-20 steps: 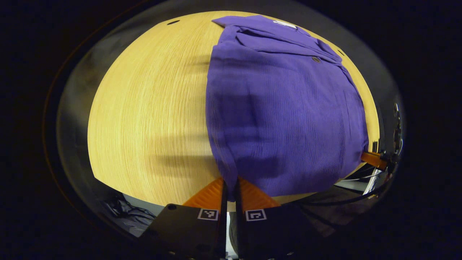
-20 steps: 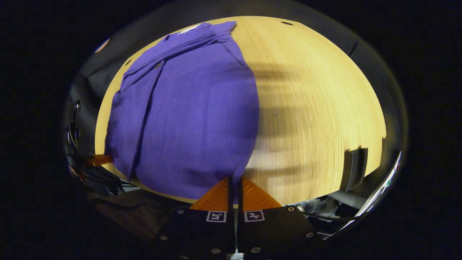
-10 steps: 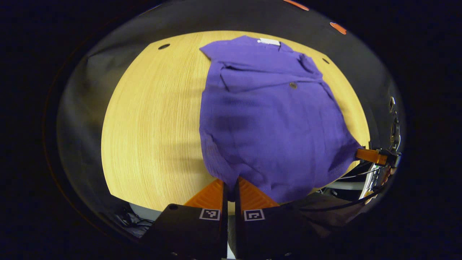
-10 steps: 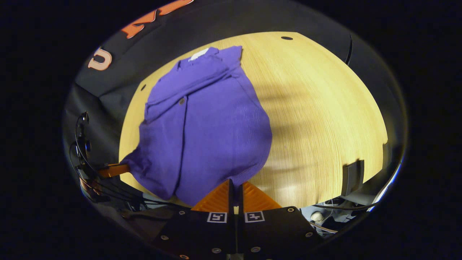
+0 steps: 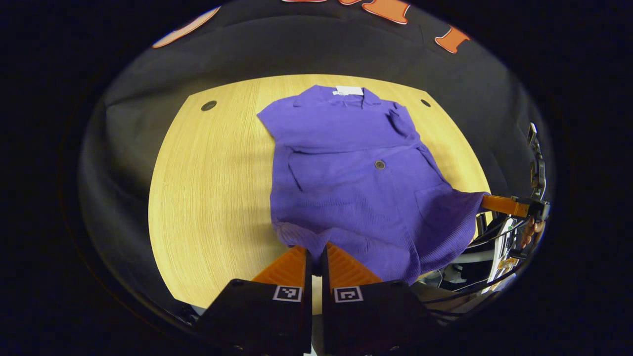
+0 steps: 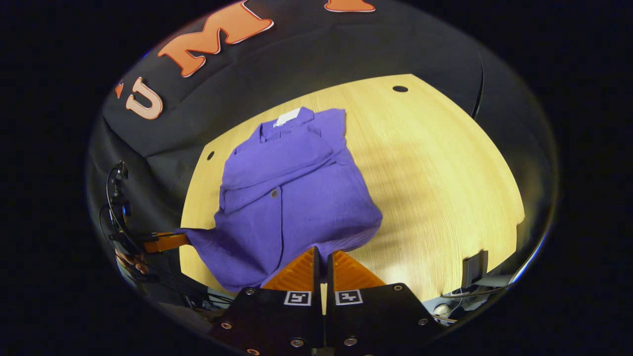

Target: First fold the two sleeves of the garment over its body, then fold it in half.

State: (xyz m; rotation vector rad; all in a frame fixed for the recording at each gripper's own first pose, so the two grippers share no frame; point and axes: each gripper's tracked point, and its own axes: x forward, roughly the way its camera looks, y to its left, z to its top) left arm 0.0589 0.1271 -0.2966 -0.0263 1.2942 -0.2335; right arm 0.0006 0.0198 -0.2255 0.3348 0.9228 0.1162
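Observation:
A purple buttoned garment point(image 5: 356, 173) lies on the round wooden table point(image 5: 212, 188), collar and white label at the far side, both sleeves folded over its body. My left gripper point(image 5: 314, 247) is shut on the hem's near corner, which it holds raised off the table. My right gripper point(image 6: 322, 250) is shut on the hem's other corner, also lifted. In the left gripper view the right gripper point(image 5: 487, 201) pinches the stretched corner at the far right; in the right gripper view the left gripper point(image 6: 185, 239) does the same at the left. The garment point(image 6: 292, 198) hangs taut between them.
The table point(image 6: 445, 188) has small dark holes point(image 5: 208, 105) near its far rim. Black cloth wall stands behind it. Cables and a hand point(image 6: 129, 259) sit off the table's near left edge in the right gripper view; a dark bracket point(image 6: 474, 268) sits at the near right rim.
Both grippers have risen and pulled back with the hem corners, lifting the garment's lower half off the table. The whole garment and the wall behind have come into sight.

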